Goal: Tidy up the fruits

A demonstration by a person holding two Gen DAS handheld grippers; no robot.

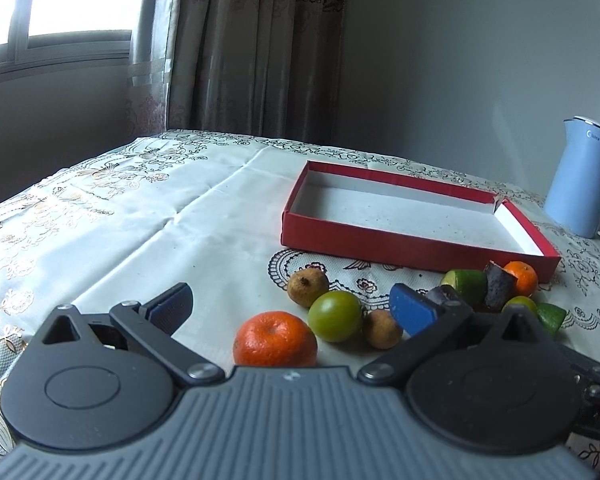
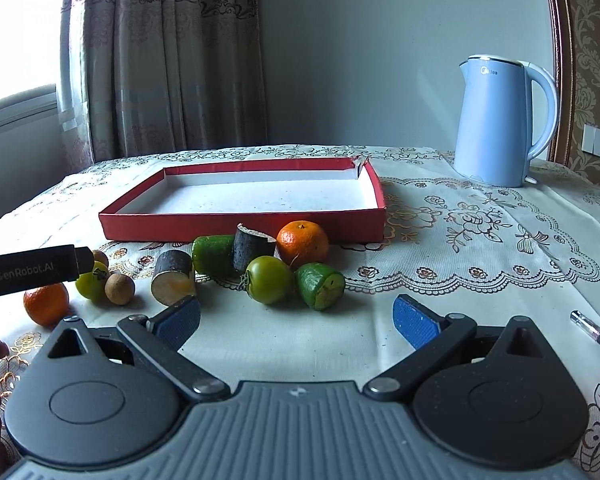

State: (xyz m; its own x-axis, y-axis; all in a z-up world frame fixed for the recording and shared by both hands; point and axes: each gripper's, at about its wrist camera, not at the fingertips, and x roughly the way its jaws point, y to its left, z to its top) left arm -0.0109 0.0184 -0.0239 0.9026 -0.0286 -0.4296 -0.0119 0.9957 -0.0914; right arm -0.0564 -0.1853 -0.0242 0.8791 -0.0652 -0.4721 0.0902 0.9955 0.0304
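**Both grippers spread wide, fruit waiting by the box**

The left gripper (image 1: 292, 312) hovers low, jaws apart, gripping nothing; a mandarin (image 1: 275, 339) sits right between its fingers, a green fruit (image 1: 335, 315) just beyond. The right gripper (image 2: 296, 322) hangs open-jawed too, short of the fruit cluster (image 2: 260, 264). All the fruit lies on the tablecloth (image 2: 460, 240), just in front of the red box (image 2: 240, 224). A blue kettle (image 2: 500, 120) stands off right.

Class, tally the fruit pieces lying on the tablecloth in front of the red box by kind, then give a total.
Oranges: 2
Round green fruits: 2
Cut green pieces: 2
Dark-skinned cut pieces: 2
Small brown fruits: 2
Total: 10
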